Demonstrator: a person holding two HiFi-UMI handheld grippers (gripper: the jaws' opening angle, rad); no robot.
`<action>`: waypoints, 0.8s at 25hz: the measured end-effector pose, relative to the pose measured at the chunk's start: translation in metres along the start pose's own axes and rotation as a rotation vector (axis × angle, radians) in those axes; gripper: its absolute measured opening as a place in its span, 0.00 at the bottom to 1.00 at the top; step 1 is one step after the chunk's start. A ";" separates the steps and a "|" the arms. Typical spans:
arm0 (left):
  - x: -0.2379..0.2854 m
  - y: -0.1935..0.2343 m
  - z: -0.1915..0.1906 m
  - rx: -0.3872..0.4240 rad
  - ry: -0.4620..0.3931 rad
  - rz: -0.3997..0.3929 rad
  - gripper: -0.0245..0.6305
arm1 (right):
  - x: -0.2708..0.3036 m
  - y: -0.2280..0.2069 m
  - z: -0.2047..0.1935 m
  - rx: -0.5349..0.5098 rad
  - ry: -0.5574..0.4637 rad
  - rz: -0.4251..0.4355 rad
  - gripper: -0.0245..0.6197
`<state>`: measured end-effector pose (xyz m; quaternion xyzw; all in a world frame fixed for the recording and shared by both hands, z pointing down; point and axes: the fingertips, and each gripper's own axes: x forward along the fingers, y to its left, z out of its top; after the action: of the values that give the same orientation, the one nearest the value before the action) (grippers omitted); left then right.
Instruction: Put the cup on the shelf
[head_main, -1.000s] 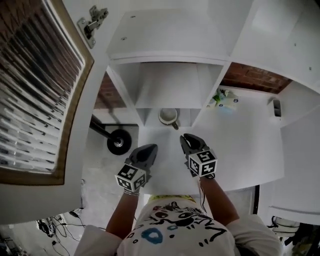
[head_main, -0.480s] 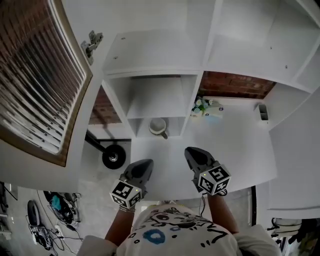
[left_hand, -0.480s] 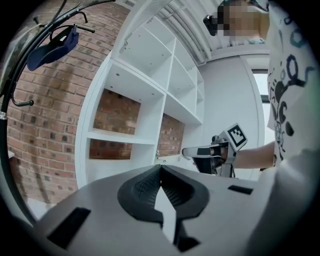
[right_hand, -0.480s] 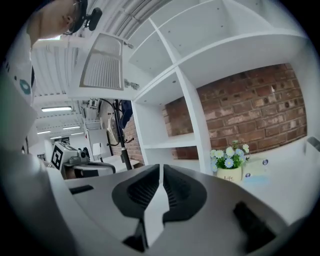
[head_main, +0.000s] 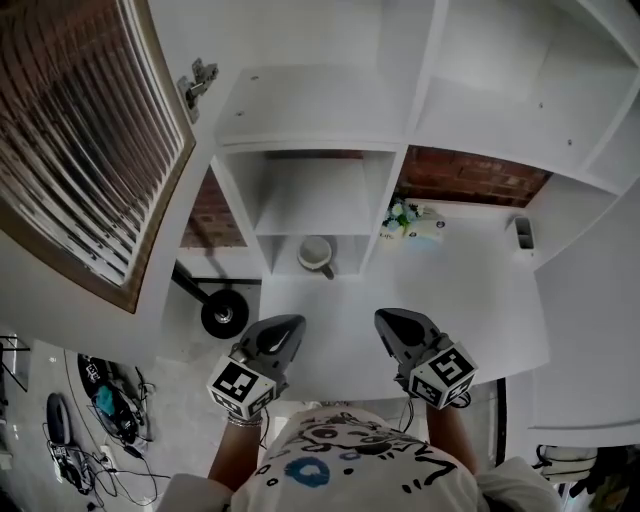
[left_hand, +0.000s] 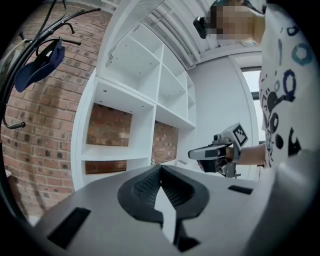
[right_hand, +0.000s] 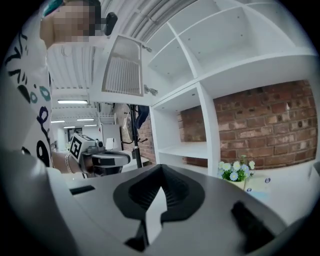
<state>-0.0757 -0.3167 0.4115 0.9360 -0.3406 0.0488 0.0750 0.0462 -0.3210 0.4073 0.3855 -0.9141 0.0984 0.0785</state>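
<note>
A pale cup (head_main: 316, 254) with its handle toward me stands in the low middle compartment of the white shelf unit (head_main: 312, 120). Both grippers hang over the white table's near edge, well short of the cup. My left gripper (head_main: 291, 323) is shut with nothing in it; in the left gripper view its jaws (left_hand: 160, 168) meet tip to tip. My right gripper (head_main: 385, 318) is shut and empty too, its jaws (right_hand: 160, 167) closed together. Each gripper view shows the other gripper from the side: the right gripper (left_hand: 212, 152) and the left gripper (right_hand: 100, 159).
A small pot of flowers (head_main: 400, 214) and a pale box (head_main: 428, 230) sit on the white table (head_main: 490, 300) by the brick wall. A louvred cabinet door (head_main: 70, 150) hangs open at left. A coat stand's round base (head_main: 223, 313) and cables (head_main: 95, 400) are on the floor.
Both grippers have drawn back from the shelf toward my body and apart. The cup has stayed in its compartment.
</note>
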 end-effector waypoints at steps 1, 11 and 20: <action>0.000 -0.002 0.001 0.004 -0.003 -0.010 0.06 | 0.000 0.004 0.002 -0.018 0.004 0.005 0.08; -0.001 -0.015 -0.001 0.009 0.005 -0.056 0.06 | 0.006 0.029 -0.007 -0.019 0.006 0.076 0.08; 0.002 -0.018 -0.005 -0.001 0.011 -0.070 0.06 | 0.006 0.032 -0.011 -0.004 0.016 0.081 0.08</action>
<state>-0.0630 -0.3031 0.4150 0.9470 -0.3072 0.0513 0.0792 0.0199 -0.3010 0.4153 0.3471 -0.9285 0.1028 0.0827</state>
